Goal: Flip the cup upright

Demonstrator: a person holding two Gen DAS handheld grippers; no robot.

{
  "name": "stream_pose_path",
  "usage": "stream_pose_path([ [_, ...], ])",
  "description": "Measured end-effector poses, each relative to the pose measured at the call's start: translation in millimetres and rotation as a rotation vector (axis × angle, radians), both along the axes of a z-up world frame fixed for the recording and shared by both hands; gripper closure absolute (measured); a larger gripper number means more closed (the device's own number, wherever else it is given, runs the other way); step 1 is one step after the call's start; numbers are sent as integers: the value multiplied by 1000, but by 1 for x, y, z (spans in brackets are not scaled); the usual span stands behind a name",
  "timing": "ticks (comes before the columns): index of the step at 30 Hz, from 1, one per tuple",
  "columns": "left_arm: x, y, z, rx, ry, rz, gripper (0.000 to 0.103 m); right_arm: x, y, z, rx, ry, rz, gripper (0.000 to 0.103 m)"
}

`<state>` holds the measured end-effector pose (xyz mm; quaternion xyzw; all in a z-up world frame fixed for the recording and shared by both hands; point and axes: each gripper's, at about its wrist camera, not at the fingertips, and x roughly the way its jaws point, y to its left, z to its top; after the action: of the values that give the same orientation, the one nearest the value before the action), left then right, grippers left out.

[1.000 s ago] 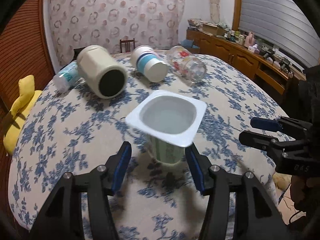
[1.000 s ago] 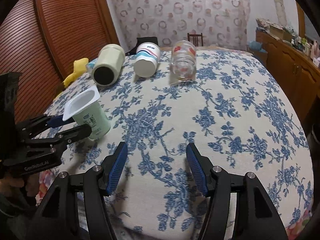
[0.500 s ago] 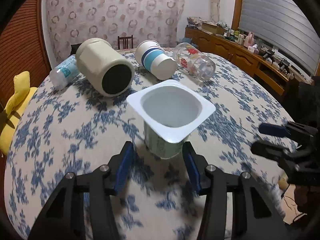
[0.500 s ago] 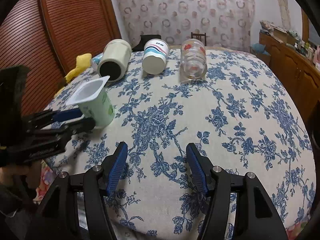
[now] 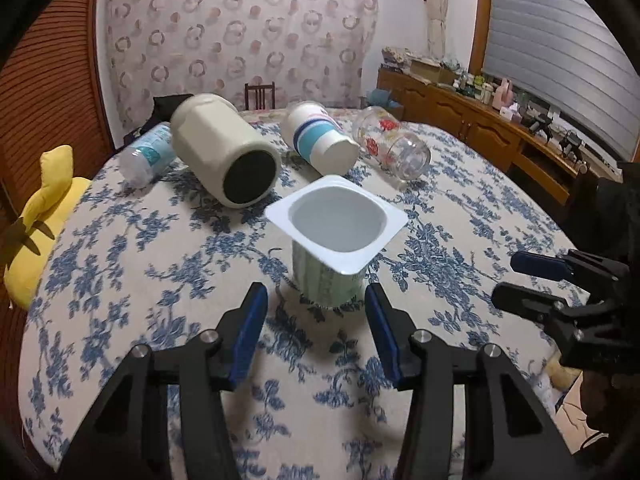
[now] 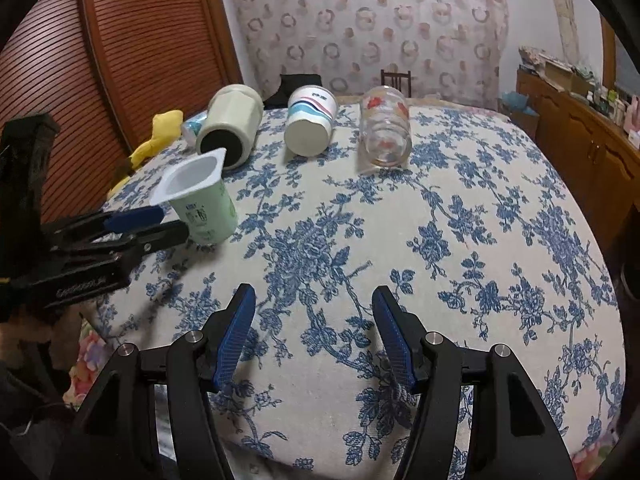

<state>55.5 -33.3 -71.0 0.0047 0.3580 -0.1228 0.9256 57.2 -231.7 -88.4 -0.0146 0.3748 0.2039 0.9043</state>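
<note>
A pale green yogurt cup (image 5: 330, 258) with a white square rim stands upright, mouth up, on the floral tablecloth; it also shows in the right wrist view (image 6: 202, 206). My left gripper (image 5: 314, 312) is open, its fingers just short of the cup's base and not touching it; it shows from the side in the right wrist view (image 6: 154, 224). My right gripper (image 6: 314, 328) is open and empty over the table's near middle, seen at the right in the left wrist view (image 5: 520, 280).
Behind the cup lie a cream jar (image 5: 226, 156), a blue-striped paper cup (image 5: 320, 142), a printed glass (image 5: 394, 148) and a clear plastic cup (image 5: 150, 154), all on their sides. A yellow cushion (image 5: 44, 216) sits at the left table edge.
The yogurt cup has gone from tilted between my left fingers to standing upright on the cloth. My left gripper has let go and drawn back a little. My right gripper has hardly moved.
</note>
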Motion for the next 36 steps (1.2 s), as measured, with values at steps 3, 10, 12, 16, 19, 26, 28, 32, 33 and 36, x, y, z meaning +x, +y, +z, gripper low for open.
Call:
stream_pose_path([
  [3, -11, 6, 11, 1, -38, 32, 53, -1, 4, 8, 10, -24, -4, 41],
  [10, -26, 26, 46, 16, -167, 125, 47, -10, 14, 40, 32, -148, -33, 41],
  [12, -30, 28, 56, 39, -212, 155, 47, -13, 17, 49, 34, -188, -45, 40],
  [16, -40, 32, 70, 55, -267, 178, 46, -20, 17, 65, 42, -265, -85, 32],
  [19, -41, 36, 75, 51, -271, 217, 46, -24, 15, 73, 52, -294, -109, 27],
  [26, -48, 37, 71, 24, -271, 229, 45, -34, 12, 81, 44, -355, -155, 25],
  [28, -48, 37, 70, 27, -270, 229, 45, -35, 11, 80, 44, -362, -162, 24],
  [32, -49, 37, 69, 29, -272, 228, 44, -37, 10, 79, 45, -362, -168, 24],
  [33, -49, 37, 69, 30, -272, 229, 44, -37, 10, 79, 45, -363, -170, 24],
  [36, -50, 36, 69, 30, -272, 229, 44, -37, 8, 79, 49, -366, -176, 24],
])
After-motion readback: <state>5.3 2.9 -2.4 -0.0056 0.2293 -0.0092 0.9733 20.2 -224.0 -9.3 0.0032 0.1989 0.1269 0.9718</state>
